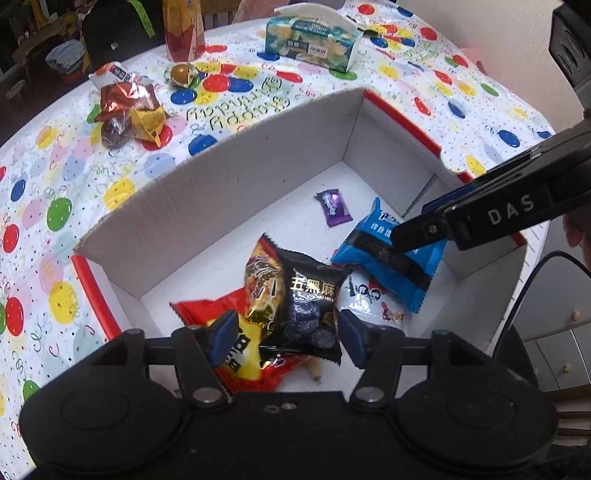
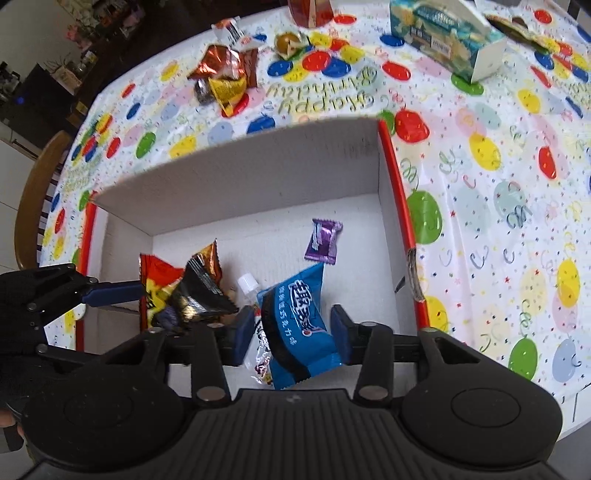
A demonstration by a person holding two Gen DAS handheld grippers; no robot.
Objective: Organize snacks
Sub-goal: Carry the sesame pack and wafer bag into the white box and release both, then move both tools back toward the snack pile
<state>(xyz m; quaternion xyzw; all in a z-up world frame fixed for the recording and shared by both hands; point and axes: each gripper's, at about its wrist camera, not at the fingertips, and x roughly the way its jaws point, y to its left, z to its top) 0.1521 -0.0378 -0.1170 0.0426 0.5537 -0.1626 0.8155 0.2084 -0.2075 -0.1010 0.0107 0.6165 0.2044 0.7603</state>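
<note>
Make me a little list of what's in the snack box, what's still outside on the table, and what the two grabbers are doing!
box: white cardboard box with red edges
in box: black packet, red packet, blue packet, purple candy
on table: foil snack pile, round wrapped candy, tissue box
left gripper: open, over black packet
right gripper: open, around blue packet

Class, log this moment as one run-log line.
left gripper: open over black snack packet | right gripper: open around blue snack packet | box
</note>
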